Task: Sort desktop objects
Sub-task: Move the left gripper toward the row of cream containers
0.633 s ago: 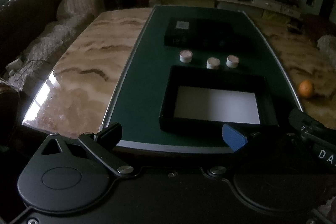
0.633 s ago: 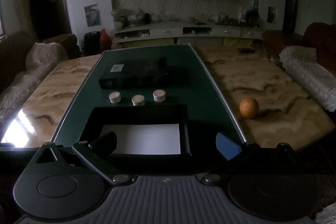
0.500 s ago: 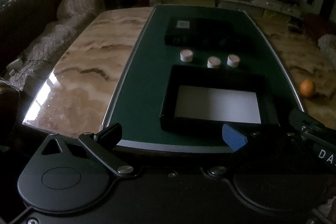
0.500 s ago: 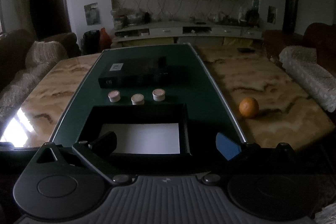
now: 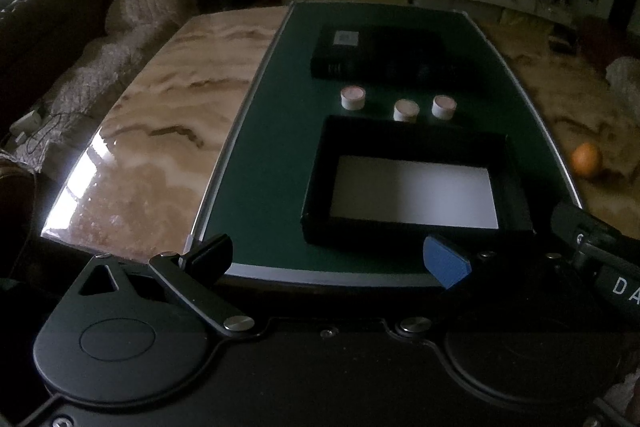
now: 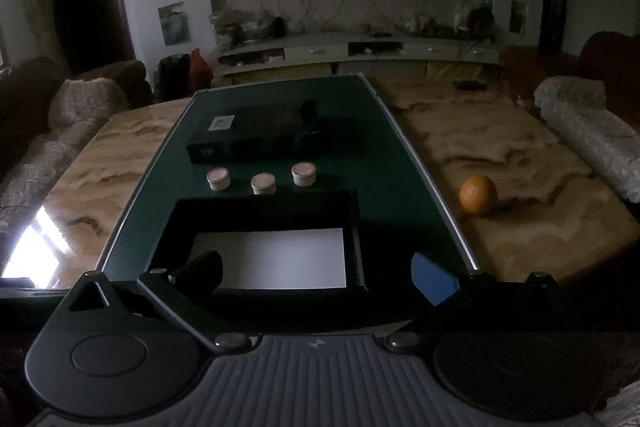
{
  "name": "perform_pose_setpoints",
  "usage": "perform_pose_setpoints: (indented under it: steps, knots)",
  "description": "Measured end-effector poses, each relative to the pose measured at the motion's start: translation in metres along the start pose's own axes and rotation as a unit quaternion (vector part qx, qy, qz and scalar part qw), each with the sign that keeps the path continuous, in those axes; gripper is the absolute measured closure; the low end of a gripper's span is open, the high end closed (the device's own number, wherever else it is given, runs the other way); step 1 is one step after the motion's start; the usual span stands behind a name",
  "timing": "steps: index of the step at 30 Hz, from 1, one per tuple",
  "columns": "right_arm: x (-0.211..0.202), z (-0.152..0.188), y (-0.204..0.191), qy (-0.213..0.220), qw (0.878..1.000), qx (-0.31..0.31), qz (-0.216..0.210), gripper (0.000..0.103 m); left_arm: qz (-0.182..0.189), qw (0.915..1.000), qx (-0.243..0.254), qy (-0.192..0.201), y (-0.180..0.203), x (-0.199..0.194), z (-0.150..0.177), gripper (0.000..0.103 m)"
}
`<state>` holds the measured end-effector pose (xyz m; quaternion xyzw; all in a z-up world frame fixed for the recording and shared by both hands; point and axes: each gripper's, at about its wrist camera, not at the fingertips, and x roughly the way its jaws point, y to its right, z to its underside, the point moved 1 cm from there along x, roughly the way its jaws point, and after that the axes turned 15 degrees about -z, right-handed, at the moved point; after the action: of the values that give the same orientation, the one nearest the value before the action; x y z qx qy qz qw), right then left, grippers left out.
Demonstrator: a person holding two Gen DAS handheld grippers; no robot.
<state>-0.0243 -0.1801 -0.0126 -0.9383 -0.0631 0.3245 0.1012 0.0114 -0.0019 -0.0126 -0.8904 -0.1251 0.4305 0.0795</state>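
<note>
While both tools are hovering at the near table edge, the left gripper (image 5: 328,261) and right gripper (image 6: 316,277) are gaping wide, grasping nothing. Black tray (image 5: 320,183) with white floor is sitting at frame centre on the green mat (image 5: 272,131). Three small round white containers (image 5: 405,110) are lining up just above it. Closed black box (image 5: 384,59) is lying beyond them. Orange (image 6: 478,195) is resting on marble, right of frame.
</note>
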Motion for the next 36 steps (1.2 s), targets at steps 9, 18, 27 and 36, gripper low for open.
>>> perform_pose_setpoints:
  steps: [9,18,27,36]
  knots:
    - [0.007,0.001,-0.003,-0.009,1.000,0.001,0.001,0.000,-0.002,0.9999,0.002,-0.010,0.004,0.007,0.000,0.000]
    - [0.016,0.004,0.001,-0.021,1.000,0.007,-0.001,0.000,-0.006,0.9998,0.006,-0.020,0.008,0.016,0.000,0.000]
    - [0.032,0.006,0.009,-0.044,0.999,0.014,0.007,0.000,-0.007,0.9993,0.013,-0.034,0.013,0.028,0.001,0.000]
    - [0.042,0.005,0.016,-0.058,0.998,0.019,0.011,0.000,-0.012,0.9988,0.016,-0.045,0.017,0.039,-0.002,0.000]
